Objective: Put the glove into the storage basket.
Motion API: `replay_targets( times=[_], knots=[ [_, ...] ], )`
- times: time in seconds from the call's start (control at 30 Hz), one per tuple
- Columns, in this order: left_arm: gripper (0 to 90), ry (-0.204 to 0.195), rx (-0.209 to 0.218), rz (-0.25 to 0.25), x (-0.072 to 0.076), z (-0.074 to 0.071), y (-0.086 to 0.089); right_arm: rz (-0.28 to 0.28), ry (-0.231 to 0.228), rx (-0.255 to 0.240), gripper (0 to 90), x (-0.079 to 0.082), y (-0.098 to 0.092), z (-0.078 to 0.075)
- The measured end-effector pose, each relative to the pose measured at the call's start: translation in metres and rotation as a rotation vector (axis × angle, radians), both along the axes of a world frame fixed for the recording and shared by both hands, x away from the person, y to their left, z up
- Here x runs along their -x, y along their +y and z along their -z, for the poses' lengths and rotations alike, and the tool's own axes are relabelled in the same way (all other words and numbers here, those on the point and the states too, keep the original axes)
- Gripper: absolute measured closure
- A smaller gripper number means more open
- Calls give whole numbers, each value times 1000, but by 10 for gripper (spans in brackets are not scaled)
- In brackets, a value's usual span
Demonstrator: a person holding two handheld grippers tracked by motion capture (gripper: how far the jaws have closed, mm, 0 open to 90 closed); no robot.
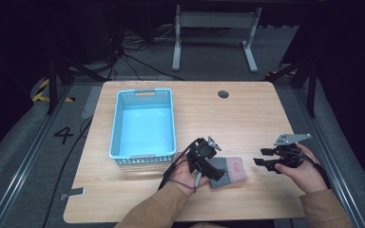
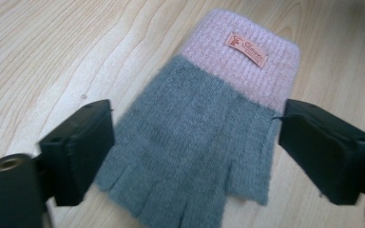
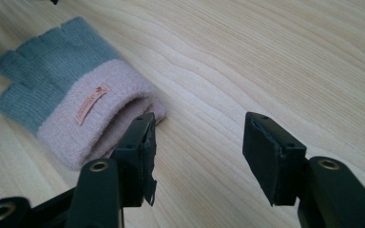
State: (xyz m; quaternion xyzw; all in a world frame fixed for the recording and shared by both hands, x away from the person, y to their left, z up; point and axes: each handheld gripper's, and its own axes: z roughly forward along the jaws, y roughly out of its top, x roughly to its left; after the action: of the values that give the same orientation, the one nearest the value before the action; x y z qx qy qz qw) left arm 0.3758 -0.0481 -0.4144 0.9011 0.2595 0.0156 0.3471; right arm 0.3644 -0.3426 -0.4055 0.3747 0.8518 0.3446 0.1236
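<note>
A grey knit fingerless glove [image 1: 232,171] with a pink cuff and a small orange label lies flat on the wooden table near its front edge. My left gripper [image 1: 216,173] is over the glove's finger end. In the left gripper view its jaws stand wide apart on either side of the glove [image 2: 195,128], so the left gripper [image 2: 195,152] is open. My right gripper [image 1: 262,157] hovers just right of the cuff. It is open [image 3: 197,152] with bare wood between its jaws, and the glove's cuff [image 3: 90,118] lies beside its left jaw.
A light blue plastic basket [image 1: 114,128] with nothing in it stands to the left of the glove. A round cable hole [image 1: 223,94] sits near the table's far edge. Bare wood [image 1: 237,123] stretches behind the glove.
</note>
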Motion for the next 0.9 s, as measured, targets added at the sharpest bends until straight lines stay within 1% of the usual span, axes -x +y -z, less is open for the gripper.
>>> replay_targets(
  times=[0.03, 0.13, 0.2, 0.3, 0.33, 0.4, 0.5, 0.57, 0.63, 0.73, 0.9],
  knots=[
    [72, -4, -11, 6, -1, 1, -1, 3, 0, -5, 458, 1, 0, 0],
    [39, -3, -30, 6, -1, 7, -6, 1, -1, -8, 458, 3, -2, 0],
    [37, 12, -39, 16, -1, 12, -8, 5, 0, -13, 458, 4, -3, 0],
    [38, 12, -59, 20, -3, 22, -12, -1, 3, -18, 457, 5, -3, 1],
    [41, 7, -69, 29, -4, 24, -13, -1, 4, -19, 457, 5, -3, 1],
    [45, -3, -82, 24, -5, 27, -14, -1, 8, -21, 456, 5, -3, 1],
    [50, -19, -84, 29, -6, 30, -15, -3, 13, -22, 451, 5, -2, 2],
    [59, -32, -103, 48, -6, 33, -17, -11, 16, -32, 447, 4, -1, 3],
    [55, -31, -104, 43, -6, 35, -18, -21, 28, -47, 444, 4, -1, 4],
    [44, -28, -107, 47, -6, 36, -19, -30, 37, -54, 444, 4, 1, 5],
    [40, -36, -112, 39, -4, 38, -20, -27, 36, -57, 442, 3, 0, 5]
  ],
)
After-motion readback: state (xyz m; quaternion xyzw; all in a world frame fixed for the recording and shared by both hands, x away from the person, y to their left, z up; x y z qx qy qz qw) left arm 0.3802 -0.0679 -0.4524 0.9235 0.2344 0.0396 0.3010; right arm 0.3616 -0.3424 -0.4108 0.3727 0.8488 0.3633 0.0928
